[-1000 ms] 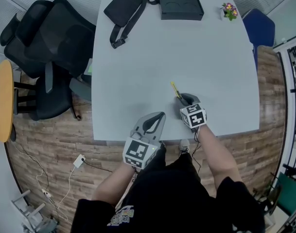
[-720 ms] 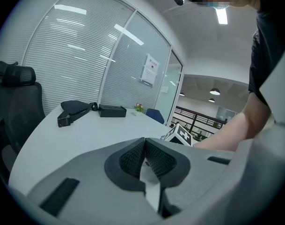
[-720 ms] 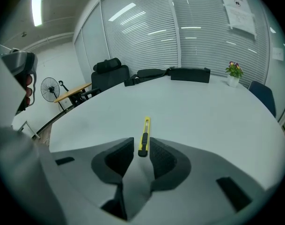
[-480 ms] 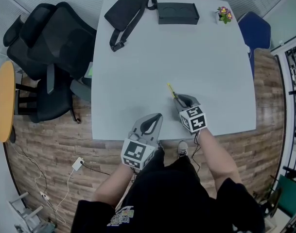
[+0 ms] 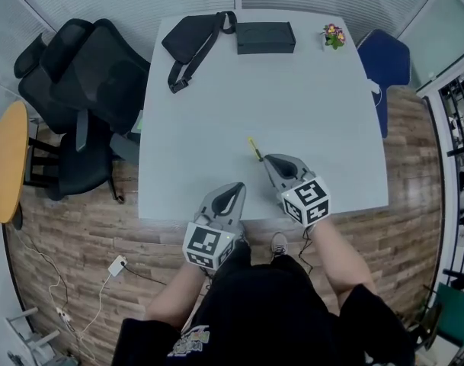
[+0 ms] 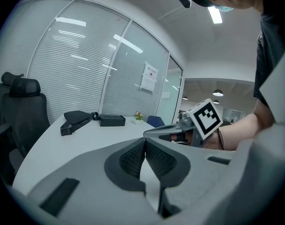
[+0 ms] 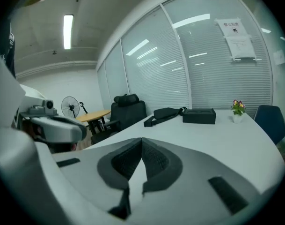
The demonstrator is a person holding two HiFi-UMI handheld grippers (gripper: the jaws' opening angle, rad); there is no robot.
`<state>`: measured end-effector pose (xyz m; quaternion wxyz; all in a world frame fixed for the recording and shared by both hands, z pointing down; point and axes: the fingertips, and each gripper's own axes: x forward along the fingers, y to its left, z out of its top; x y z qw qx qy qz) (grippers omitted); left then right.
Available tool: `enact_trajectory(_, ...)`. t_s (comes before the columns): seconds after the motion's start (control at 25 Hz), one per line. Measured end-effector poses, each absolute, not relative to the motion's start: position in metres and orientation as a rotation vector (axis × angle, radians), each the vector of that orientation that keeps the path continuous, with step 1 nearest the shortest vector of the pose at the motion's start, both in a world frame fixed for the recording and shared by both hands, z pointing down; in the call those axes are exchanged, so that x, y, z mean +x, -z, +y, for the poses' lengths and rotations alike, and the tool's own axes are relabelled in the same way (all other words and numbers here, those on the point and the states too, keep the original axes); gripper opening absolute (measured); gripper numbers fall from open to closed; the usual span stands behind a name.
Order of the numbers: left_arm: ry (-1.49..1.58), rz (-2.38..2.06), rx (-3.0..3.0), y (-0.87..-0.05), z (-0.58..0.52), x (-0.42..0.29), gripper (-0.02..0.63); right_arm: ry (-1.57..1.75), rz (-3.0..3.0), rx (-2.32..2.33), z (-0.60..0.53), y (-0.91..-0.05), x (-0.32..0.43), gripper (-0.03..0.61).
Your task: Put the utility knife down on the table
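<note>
The utility knife (image 5: 254, 149), slim and yellow, lies flat on the pale grey table (image 5: 323, 113), near its front edge. My right gripper (image 5: 267, 159) is shut on nothing, with its tip just behind the knife's near end, and I cannot tell if they touch. The right gripper view shows only closed pads (image 7: 147, 156) and no knife. My left gripper (image 5: 232, 191) hovers shut and empty over the front edge, to the left of the right one. The left gripper view catches the right gripper (image 6: 176, 130) from the side.
At the table's far edge sit a black sling bag (image 5: 190, 38), a black box (image 5: 266, 37) and a small flower pot (image 5: 333, 35). Black office chairs (image 5: 79, 75) stand left, a blue chair (image 5: 384, 59) right, and a round wooden table (image 5: 7, 158) far left.
The right gripper has risen and drawn back slightly from the knife, which stays lying on the table. The head view has shifted; the left gripper keeps its place.
</note>
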<state>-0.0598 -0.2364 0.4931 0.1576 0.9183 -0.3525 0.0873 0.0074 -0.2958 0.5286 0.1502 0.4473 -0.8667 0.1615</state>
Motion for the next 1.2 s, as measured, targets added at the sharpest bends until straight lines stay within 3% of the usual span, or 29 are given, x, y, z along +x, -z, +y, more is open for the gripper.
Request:
enact_trajectory(0.52,-0.125,-1.225,2.653,-0.427,-0.175,-0.017,0.005,-0.229,-2.774,1.211,-0.205,-0.398,0.051,0.003)
enact_trajectory(1.2,-0.086,-1.448,2.514,-0.415,-0.078,-0.046,0.006,-0.302,-2.887,0.982,-0.117,-0.406,0.02,0.003)
